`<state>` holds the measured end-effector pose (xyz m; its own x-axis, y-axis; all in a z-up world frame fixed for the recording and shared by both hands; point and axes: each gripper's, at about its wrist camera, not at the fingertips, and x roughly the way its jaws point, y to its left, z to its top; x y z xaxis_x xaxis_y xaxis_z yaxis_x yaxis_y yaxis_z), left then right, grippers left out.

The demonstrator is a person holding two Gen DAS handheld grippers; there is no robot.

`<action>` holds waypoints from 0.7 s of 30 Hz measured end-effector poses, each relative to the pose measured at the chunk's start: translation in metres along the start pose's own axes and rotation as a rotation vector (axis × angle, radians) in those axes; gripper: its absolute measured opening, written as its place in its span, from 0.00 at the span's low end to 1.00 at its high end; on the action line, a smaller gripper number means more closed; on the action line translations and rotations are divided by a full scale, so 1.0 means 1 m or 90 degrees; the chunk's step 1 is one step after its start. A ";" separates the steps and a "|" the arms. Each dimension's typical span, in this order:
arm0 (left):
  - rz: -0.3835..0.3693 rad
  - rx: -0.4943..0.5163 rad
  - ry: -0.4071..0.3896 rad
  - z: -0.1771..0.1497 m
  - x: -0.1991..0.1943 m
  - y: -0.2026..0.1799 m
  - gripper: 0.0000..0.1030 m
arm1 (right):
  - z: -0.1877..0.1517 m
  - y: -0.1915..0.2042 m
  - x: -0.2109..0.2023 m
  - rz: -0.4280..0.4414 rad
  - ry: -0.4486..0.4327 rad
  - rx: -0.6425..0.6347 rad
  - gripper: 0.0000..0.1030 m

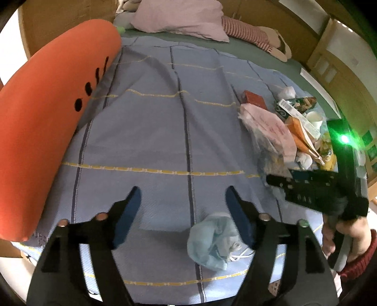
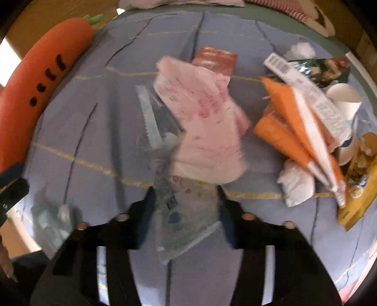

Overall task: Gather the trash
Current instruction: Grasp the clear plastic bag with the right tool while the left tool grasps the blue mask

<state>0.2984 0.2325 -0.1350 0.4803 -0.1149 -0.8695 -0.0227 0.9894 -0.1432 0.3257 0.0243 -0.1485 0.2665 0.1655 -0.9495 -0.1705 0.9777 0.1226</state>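
left wrist view looks down on a bed covered with a blue checked sheet. the left gripper has its two blue-padded fingers spread wide, nothing between them; a crumpled pale blue face mask lies on the sheet, touching the inside of the right finger near its base. a long orange carrot plush lies along the left edge of the bed, and a pink pillow sits at the far end. to the right, a heap of trash is spread over the sheet, with the right gripper reaching in at its near edge, held by a hand in a red cuff.

right wrist view, blurred, shows the right gripper's fingers on either side of a clear plastic wrapper; they look pressed on it, though the blur leaves this unsure. a pink plastic bag lies just beyond the wrapper. further right lie orange packets, a white paper cup, crumpled white tissue and a green snack bag.
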 end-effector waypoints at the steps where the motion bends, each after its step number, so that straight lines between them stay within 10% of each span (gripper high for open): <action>1: 0.001 -0.006 0.001 0.000 0.001 0.002 0.77 | -0.001 0.003 0.000 0.001 0.005 -0.005 0.44; 15: -0.008 -0.032 0.011 -0.002 0.000 0.013 0.80 | -0.010 0.005 -0.004 0.023 0.001 -0.006 0.69; 18: -0.013 -0.030 0.018 -0.003 0.002 0.013 0.80 | -0.013 0.018 0.008 0.009 0.023 -0.032 0.68; 21: -0.029 -0.010 0.030 -0.006 0.004 0.007 0.82 | -0.021 0.035 0.009 0.017 0.021 -0.051 0.46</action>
<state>0.2951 0.2386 -0.1420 0.4390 -0.1643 -0.8833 -0.0152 0.9816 -0.1902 0.3022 0.0572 -0.1587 0.2304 0.1851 -0.9553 -0.2532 0.9593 0.1248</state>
